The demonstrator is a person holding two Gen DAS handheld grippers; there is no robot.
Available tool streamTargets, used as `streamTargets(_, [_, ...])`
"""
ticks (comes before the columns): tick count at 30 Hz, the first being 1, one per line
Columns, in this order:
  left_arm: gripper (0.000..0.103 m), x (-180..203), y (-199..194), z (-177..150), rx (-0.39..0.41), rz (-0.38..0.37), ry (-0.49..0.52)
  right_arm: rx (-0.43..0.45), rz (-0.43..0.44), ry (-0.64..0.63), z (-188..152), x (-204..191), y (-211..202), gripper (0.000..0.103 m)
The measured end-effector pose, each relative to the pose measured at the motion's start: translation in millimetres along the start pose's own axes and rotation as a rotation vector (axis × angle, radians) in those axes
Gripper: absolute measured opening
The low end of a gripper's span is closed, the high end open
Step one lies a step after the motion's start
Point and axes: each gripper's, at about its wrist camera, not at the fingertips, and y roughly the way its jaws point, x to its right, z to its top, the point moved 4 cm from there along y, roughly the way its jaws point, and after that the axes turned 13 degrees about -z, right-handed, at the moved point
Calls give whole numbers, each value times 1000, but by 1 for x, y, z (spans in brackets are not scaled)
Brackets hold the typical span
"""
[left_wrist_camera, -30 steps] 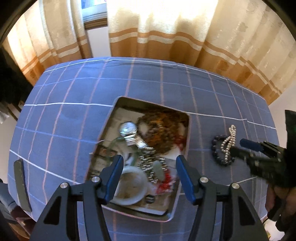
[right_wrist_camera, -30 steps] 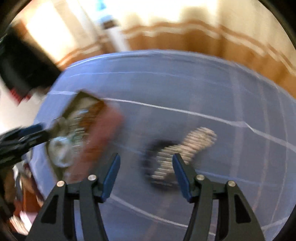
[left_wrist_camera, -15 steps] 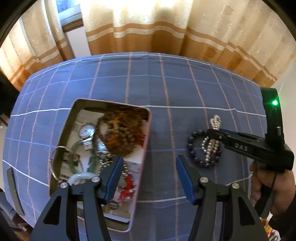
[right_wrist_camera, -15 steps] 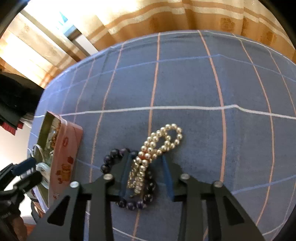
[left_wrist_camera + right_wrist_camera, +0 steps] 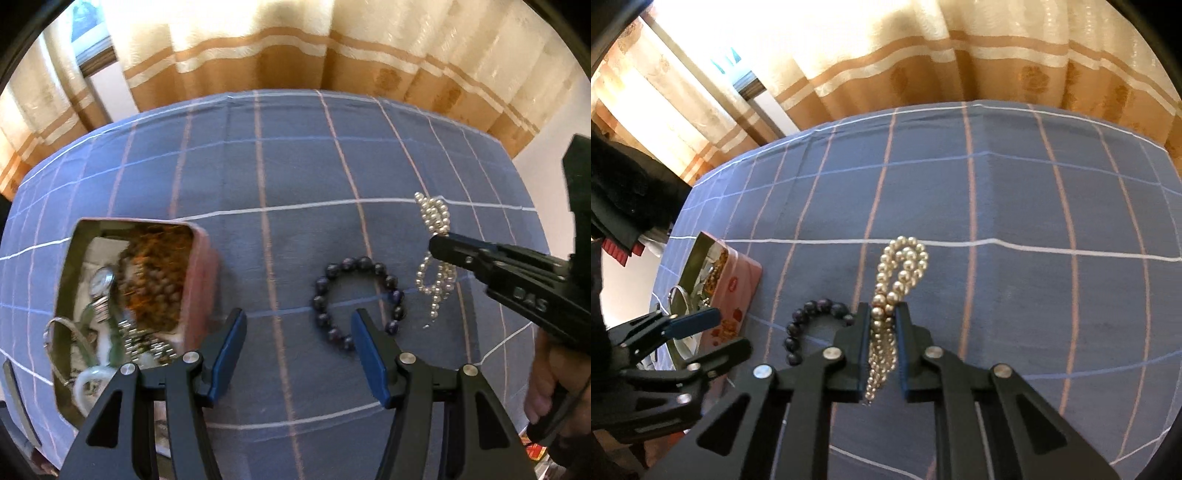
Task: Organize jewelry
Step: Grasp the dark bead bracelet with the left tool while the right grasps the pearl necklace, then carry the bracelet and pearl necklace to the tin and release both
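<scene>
A pearl strand (image 5: 905, 258) sits between the pads of my right gripper (image 5: 882, 312), whose jaws are closing and press on it. In the left wrist view the pearl strand (image 5: 434, 214) hangs from the right gripper (image 5: 437, 243), just right of a dark bead bracelet (image 5: 347, 263) lying on the blue checked cloth. My left gripper (image 5: 298, 317) is open and hovers over that bracelet's near left side with nothing held. An open pink tin (image 5: 199, 280) of jewelry stands to the left, with a watch (image 5: 101, 280) and brown beads (image 5: 155, 269) inside.
The blue checked cloth (image 5: 295, 166) covers the table up to striped curtains (image 5: 295, 44) at the far edge. A person's hand (image 5: 546, 376) holds the right gripper at the table's right edge. Dark clothing (image 5: 624, 192) hangs beyond the left side.
My left gripper has shifted right, from above the tin to over the dark bracelet. The right gripper has shut on the pearl strand and drawn it off the bracelet toward the right.
</scene>
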Motion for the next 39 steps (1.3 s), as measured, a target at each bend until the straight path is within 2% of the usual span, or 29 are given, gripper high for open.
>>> streamTargets(7, [59, 4, 43, -2, -77, 5, -12, -2, -13, -19, -14, 4, -8, 15])
streamTargets(10, [54, 6, 50, -2, -74, 26, 16, 2, -16, -31, -20, 5, -12, 15])
streamTargets(12, [34, 10, 51, -1, -68, 54, 53, 2, -15, -32, -21, 6, -12, 15])
streamTargets(13, [13, 12, 51, 0, -72, 30, 62, 3, -13, -31, -22, 6, -13, 15])
streamTargets(18, [13, 15, 34, -6, -64, 8, 83, 15, -8, -31, -22, 3, -16, 15])
streamTargets(26, [13, 16, -32, -7, 62, 26, 85, 55, 16, -48, -21, -12, -37, 15])
streamTargets(39, [13, -28, -116, -16, 176, 57, 15, 129, 120, -171, 1, -95, -63, 15])
